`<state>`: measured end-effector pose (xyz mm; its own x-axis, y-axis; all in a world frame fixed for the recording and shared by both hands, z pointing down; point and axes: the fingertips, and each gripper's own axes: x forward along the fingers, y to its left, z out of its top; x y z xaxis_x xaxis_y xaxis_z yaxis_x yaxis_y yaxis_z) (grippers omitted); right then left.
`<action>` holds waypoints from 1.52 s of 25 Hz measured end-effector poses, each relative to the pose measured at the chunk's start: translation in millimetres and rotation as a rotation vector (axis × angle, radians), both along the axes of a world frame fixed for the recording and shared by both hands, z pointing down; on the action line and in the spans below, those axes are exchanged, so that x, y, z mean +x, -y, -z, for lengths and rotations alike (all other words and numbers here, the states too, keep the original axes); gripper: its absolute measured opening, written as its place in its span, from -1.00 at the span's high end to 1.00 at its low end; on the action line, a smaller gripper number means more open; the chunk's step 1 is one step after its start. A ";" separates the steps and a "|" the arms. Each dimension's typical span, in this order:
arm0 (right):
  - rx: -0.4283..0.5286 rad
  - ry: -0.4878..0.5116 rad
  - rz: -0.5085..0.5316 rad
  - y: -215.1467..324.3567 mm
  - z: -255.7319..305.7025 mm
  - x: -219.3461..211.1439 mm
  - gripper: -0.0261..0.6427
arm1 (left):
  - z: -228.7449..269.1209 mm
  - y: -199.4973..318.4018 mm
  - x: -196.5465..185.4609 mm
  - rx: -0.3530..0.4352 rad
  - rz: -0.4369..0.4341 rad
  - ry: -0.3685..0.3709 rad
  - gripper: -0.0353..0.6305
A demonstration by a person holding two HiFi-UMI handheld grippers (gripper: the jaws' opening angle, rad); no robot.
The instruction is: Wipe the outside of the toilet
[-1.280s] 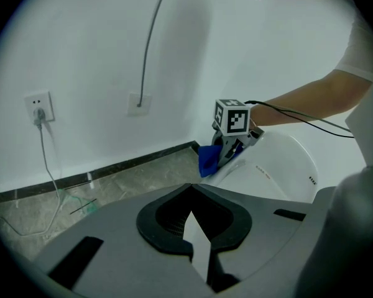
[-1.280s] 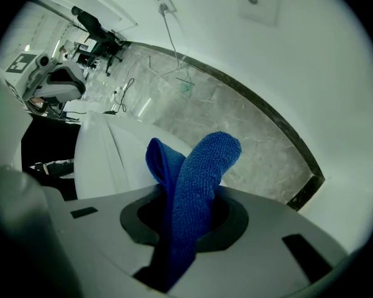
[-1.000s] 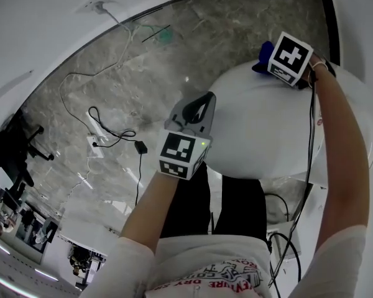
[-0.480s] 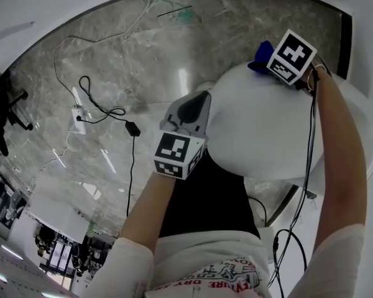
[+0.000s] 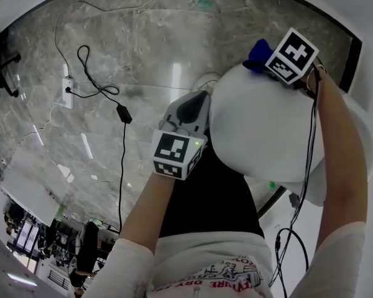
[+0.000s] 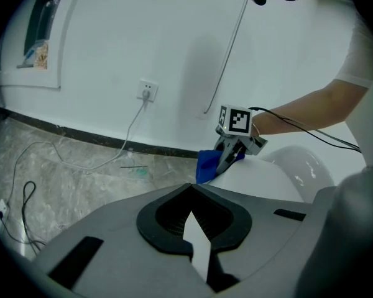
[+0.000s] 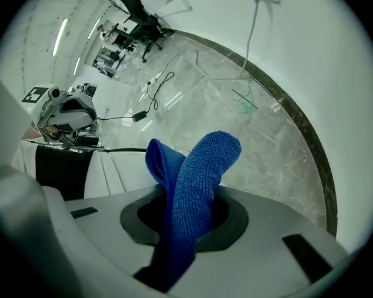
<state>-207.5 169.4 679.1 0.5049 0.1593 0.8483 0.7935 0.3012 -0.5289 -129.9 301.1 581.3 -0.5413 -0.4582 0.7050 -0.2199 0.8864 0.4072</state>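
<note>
The white toilet [image 5: 261, 126] fills the right of the head view, its rounded lid facing up. My right gripper [image 5: 266, 59] is at the lid's far edge, shut on a blue cloth [image 5: 257, 53] that lies against the porcelain. In the right gripper view the cloth [image 7: 196, 179] sticks up out of the closed jaws. The left gripper view shows that cloth [image 6: 208, 165] hanging over the toilet [image 6: 270, 179]. My left gripper [image 5: 198, 103] is beside the toilet's left flank with its jaws together and nothing held. In its own view the left gripper [image 6: 191, 191] points at the lid.
A power strip [image 5: 67, 90] and a black cable with an adapter [image 5: 123, 113] lie on the marble floor to the left. A wall socket [image 6: 147, 90] with a white cord is behind the toilet. The person's dark-trousered legs [image 5: 205, 197] stand against the bowl.
The head view has swung, so the floor and cables slid down and left. Both grippers stay roughly where they were, the right one still holding the cloth at the lid's far edge.
</note>
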 end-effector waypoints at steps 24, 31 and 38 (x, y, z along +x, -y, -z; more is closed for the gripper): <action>-0.003 -0.306 0.562 -151.0 13.8 154.4 0.71 | 10.2 -133.7 110.7 0.022 0.270 -0.078 0.87; -0.125 -0.095 0.259 -202.0 33.3 131.1 0.71 | 27.0 -166.8 97.6 -0.002 0.191 -0.058 0.87; -0.224 0.143 -0.191 -176.1 106.3 65.1 0.71 | 75.0 -131.9 25.8 0.002 -0.061 0.047 0.87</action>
<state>-142.4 345.5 572.8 0.3266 0.4306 0.8413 0.8047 0.3402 -0.4865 -104.1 433.0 506.3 -0.5446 -0.4928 0.6786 -0.2926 0.8700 0.3969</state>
